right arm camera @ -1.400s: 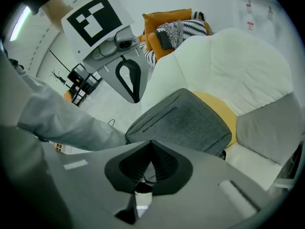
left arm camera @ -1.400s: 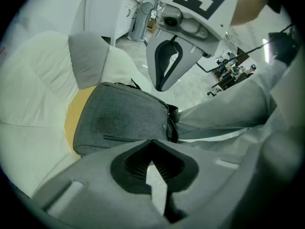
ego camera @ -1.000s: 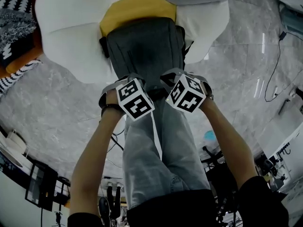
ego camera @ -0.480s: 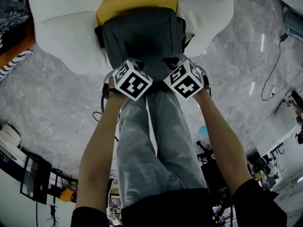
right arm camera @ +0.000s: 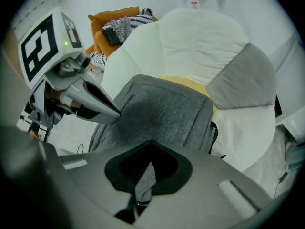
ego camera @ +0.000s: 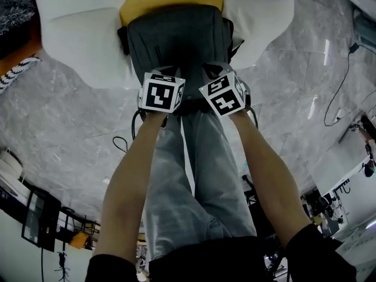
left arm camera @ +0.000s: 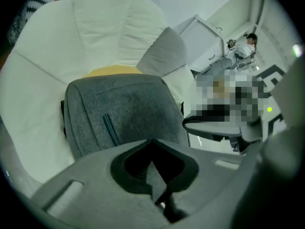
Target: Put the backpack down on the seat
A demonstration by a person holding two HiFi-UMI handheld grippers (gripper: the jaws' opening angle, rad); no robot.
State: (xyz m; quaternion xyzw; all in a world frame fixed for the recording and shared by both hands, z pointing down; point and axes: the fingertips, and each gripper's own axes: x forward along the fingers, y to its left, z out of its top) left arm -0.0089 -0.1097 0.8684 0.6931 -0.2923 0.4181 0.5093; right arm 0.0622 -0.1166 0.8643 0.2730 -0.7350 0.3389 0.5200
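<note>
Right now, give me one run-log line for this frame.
backpack: over white seat | left gripper: fingers shut on backpack | right gripper: fingers shut on backpack | seat contact: unclear

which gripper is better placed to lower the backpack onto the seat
Neither: left gripper and right gripper are both shut on the backpack, side by side at its near end, over the seat. Probably lower together.
</note>
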